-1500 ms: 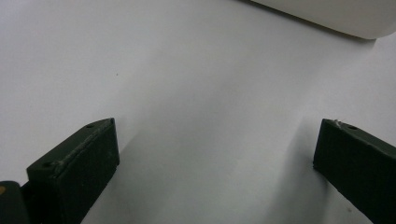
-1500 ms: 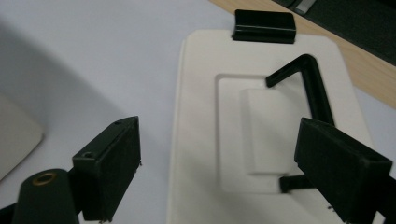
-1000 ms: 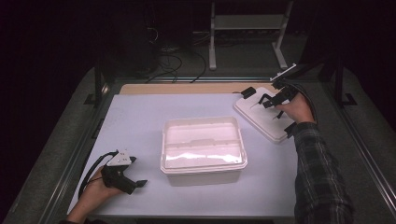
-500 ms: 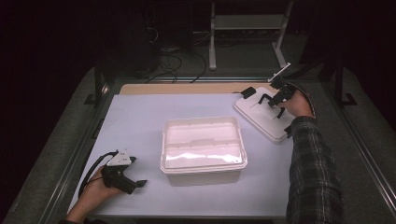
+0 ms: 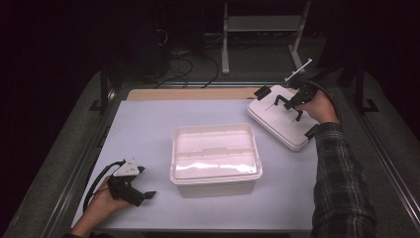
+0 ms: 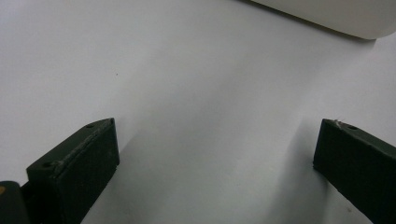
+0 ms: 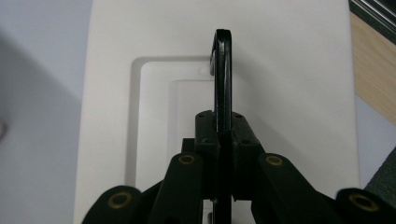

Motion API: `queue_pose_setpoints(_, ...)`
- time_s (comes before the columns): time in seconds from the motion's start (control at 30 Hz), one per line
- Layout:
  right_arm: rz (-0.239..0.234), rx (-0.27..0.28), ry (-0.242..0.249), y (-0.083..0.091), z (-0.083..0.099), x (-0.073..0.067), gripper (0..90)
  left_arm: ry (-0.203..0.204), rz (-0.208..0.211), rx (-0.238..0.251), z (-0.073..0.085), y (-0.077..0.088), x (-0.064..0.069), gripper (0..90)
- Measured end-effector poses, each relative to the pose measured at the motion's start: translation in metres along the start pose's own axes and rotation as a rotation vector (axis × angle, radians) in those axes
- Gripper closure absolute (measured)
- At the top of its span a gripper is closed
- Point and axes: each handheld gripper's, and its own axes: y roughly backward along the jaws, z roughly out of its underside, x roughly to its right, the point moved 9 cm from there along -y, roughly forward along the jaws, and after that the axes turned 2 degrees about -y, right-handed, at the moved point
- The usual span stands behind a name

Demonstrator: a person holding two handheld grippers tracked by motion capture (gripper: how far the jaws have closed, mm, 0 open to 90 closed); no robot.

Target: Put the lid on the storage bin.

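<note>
Right gripper (image 7: 223,135) clenched on thin black handle (image 7: 222,70), jaws having just closed onto it; handle upright over white lid (image 7: 285,84). Lid lying at far right of worktop (image 5: 148,129), apart from white lidded box (image 5: 215,158) at centre. Left gripper (image 6: 215,158) released, jaws wide apart over bare worktop at near left.

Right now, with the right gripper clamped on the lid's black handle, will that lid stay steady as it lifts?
Probably stiff: the white lid looks like a flat moulded panel. The right gripper pinches its thin black handle edge-on near the middle, so it may swing or tilt. It seems light.
</note>
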Motion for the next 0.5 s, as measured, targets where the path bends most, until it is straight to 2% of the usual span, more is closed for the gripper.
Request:
queue_pose_setpoints(0.17,-0.029,0.025,0.034,0.032,-0.007,-0.014,84.2,0.000,0.001,0.000,0.000,0.000,0.000,0.0)
queue_pose_setpoints(0.27,-0.053,0.042,0.076,0.052,-0.013,-0.027,84.2,0.000,0.001,0.000,0.000,0.000,0.000,0.0)
queue_pose_setpoints(0.3,-0.053,0.042,0.076,0.052,-0.013,-0.027,84.2,0.000,0.001,0.000,0.000,0.000,0.000,0.0)
queue_pose_setpoints(0.5,-0.090,0.073,0.134,0.083,-0.022,-0.048,84.2,0.001,0.000,0.001,0.000,0.000,0.000,0.0)
